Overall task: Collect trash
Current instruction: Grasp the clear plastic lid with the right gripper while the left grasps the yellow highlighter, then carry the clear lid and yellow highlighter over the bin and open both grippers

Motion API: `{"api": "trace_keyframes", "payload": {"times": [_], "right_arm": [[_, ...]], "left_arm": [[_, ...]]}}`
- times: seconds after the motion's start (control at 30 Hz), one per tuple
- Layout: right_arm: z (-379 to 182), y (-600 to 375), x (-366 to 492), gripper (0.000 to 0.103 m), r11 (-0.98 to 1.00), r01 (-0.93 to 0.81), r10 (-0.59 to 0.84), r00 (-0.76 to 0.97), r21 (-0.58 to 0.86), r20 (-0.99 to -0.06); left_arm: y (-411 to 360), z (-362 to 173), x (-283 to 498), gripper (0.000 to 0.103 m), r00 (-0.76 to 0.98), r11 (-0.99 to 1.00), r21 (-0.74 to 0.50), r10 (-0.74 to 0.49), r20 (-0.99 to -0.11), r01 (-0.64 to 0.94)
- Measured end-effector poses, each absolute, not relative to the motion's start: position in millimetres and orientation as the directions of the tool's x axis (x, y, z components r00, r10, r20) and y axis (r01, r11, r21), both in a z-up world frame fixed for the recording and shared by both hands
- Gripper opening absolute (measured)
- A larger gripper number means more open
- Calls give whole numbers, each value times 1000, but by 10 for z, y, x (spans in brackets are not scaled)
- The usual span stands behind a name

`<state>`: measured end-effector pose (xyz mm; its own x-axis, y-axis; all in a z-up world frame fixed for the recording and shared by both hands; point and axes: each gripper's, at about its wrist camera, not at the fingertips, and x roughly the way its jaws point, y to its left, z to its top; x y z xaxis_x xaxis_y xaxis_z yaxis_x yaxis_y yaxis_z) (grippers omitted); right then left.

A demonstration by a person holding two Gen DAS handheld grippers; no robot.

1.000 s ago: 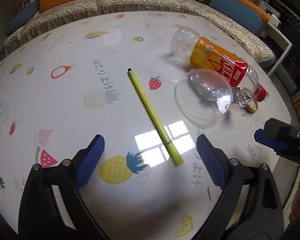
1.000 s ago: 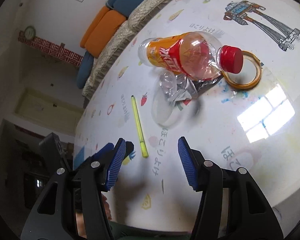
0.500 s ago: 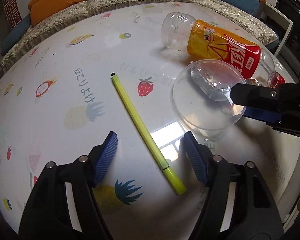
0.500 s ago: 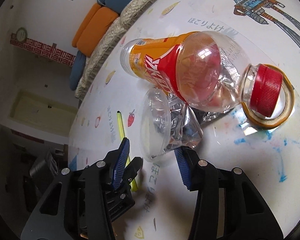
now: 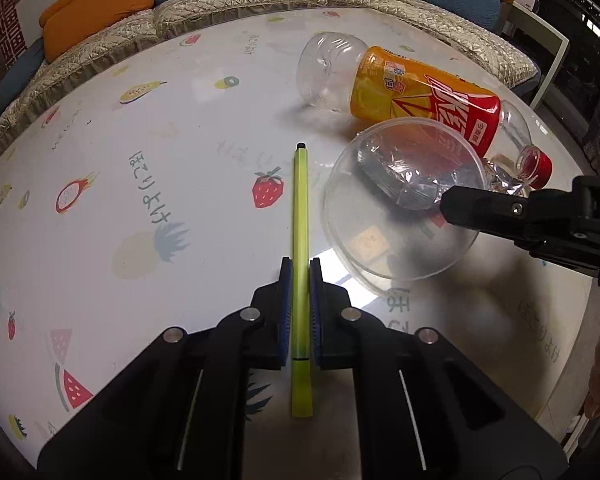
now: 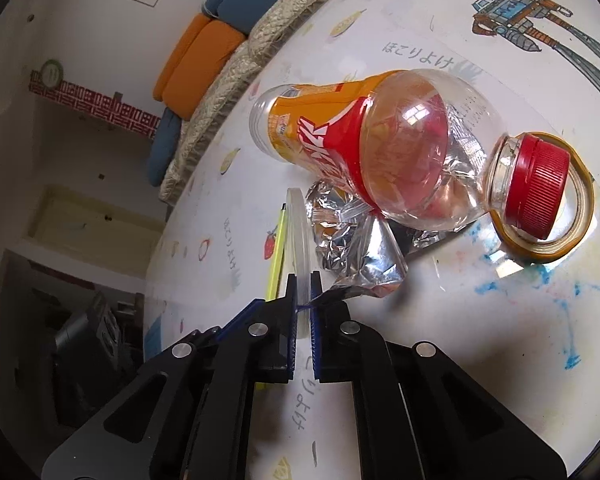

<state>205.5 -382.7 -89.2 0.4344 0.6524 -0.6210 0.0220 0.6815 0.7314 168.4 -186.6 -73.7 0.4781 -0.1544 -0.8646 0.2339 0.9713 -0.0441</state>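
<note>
While the left gripper (image 5: 300, 280) closes on the pen (image 5: 301, 216), the right gripper (image 6: 303, 284) pinches the lid's (image 6: 298, 232) rim.

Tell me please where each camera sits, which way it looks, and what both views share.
Left wrist: on the left gripper, looking down its fingers, jaws closing on the green pen; right gripper shows.
Right wrist: on the right gripper, shut on the clear lid.
Shared: pen, lid, bottle, foil.

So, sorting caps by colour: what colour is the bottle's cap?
Red, ribbed; the bottle cap shows best in the right wrist view.
</note>
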Motion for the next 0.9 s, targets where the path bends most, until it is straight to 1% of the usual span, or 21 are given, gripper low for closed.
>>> {"api": "trace_keyframes", "payload": {"times": [0.23, 0.6, 0.77, 0.9], "right_arm": [[-673, -3788, 1896, 6, 671, -30, 671, 447, 740, -591], [-142, -3881, 1542, 6, 691, -76, 651, 496, 719, -574], [50, -4032, 1258, 6, 711, -87, 630, 520, 698, -577], [144, -4211, 933, 6, 716, -90, 620, 537, 692, -571]], "left_arm": [[-1691, -550, 1536, 6, 509, 969, -72, -187, -840, 238], [-1528, -13, 1239, 6, 579, 964, -66, -208, -789, 256], [-1572, 186, 1009, 6, 600, 953, -55, -232, -766, 298], [-1670, 326, 781, 6, 604, 935, -62, -276, -747, 350]]}}
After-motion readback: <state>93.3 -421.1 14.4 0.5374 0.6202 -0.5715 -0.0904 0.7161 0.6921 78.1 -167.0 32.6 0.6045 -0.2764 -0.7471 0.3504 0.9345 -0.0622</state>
